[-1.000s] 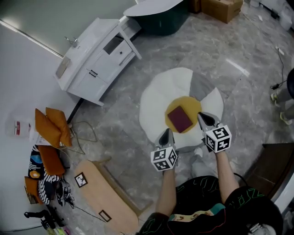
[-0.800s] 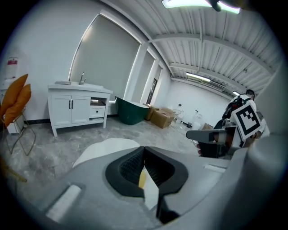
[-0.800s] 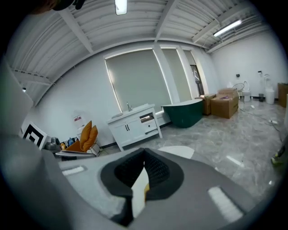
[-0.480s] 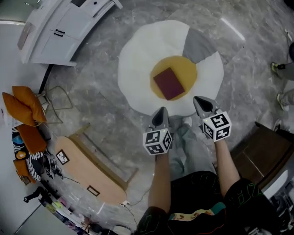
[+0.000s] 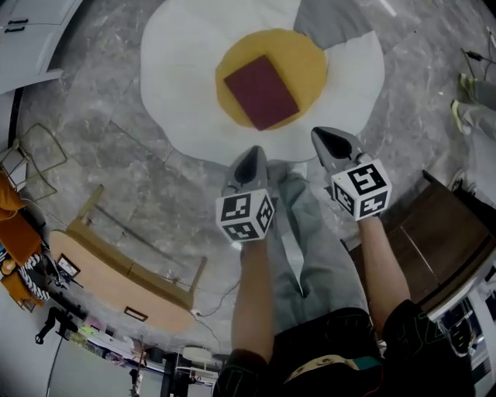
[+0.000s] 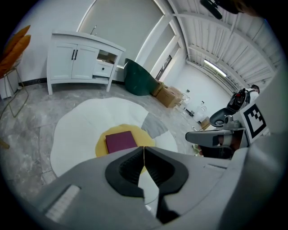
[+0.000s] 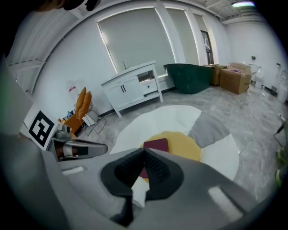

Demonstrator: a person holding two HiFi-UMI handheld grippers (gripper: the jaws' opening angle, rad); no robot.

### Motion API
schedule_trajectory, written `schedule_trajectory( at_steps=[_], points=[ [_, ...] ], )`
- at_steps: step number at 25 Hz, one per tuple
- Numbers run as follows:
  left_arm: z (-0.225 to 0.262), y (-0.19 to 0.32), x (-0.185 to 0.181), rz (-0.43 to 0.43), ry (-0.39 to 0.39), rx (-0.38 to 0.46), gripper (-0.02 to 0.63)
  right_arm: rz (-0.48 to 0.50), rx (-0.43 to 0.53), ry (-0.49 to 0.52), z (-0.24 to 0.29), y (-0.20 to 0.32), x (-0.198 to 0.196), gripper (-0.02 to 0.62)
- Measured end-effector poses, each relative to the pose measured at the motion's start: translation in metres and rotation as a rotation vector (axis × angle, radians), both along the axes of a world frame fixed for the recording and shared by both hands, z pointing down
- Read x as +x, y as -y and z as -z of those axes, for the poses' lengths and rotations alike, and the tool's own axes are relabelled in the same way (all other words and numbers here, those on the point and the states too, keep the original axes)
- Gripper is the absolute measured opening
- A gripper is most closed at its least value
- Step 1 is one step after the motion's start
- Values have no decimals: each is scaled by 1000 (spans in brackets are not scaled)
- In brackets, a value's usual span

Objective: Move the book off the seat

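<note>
Dark red, the book [image 5: 261, 91] lies flat on the yellow round middle [image 5: 308, 62] of the seat [image 5: 178, 77], turned at a slant, with nothing on it and nothing touching it. The seat is a wide white cushion spread on the floor, shaped like a fried egg, with a grey patch [image 5: 329, 22] at its far side.

On the near side of the seat, both tongs point down and forward toward the book. The left gripper [image 5: 249, 153] has its jaws pressed together with nothing between them, and its tip shows at the near edge of the white cushion, short of the book. The right gripper [image 5: 323, 136] is also pressed together and holds nothing. It sits just beside the left one, level with it, and also clear of the book. Each carries a cube with square markers, the left cube [image 5: 245, 215] and the right cube [image 5: 360, 188], with a bare forearm behind it.

Around the seat is a grey marbled floor [image 5: 101, 155]. A light wooden frame [image 5: 116, 275] lies on it at the person's left and a dark brown piece of furniture [image 5: 449, 240] stands at the right. In the left gripper view a white cabinet [image 6: 81, 60] stands against the far wall, with a dark green tub [image 6: 137, 78] and cardboard boxes [image 6: 168, 96] beside it.
</note>
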State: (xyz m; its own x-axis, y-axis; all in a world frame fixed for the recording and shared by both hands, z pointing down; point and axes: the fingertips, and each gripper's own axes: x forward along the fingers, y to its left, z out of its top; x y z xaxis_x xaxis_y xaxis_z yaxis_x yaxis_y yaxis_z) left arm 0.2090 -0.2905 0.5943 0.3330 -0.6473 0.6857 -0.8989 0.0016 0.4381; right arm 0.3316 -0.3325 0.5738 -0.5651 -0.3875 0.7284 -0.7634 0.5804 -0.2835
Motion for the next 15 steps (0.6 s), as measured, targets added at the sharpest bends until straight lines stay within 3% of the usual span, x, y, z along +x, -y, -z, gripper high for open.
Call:
schedule_trajectory(
  at_steps=[11,14,15],
  points=[
    [-152,20,-4,0,-47,-99,29,36,-60,-101,-143,19,-8,3],
    [-189,27,-2,0,-61,-128,214,52,-65,-125,-178,27,-9,3],
    [-199,31,-2,-4,-64,-128,241,58,-69,-127,-189,30,-10,34]
  ],
)
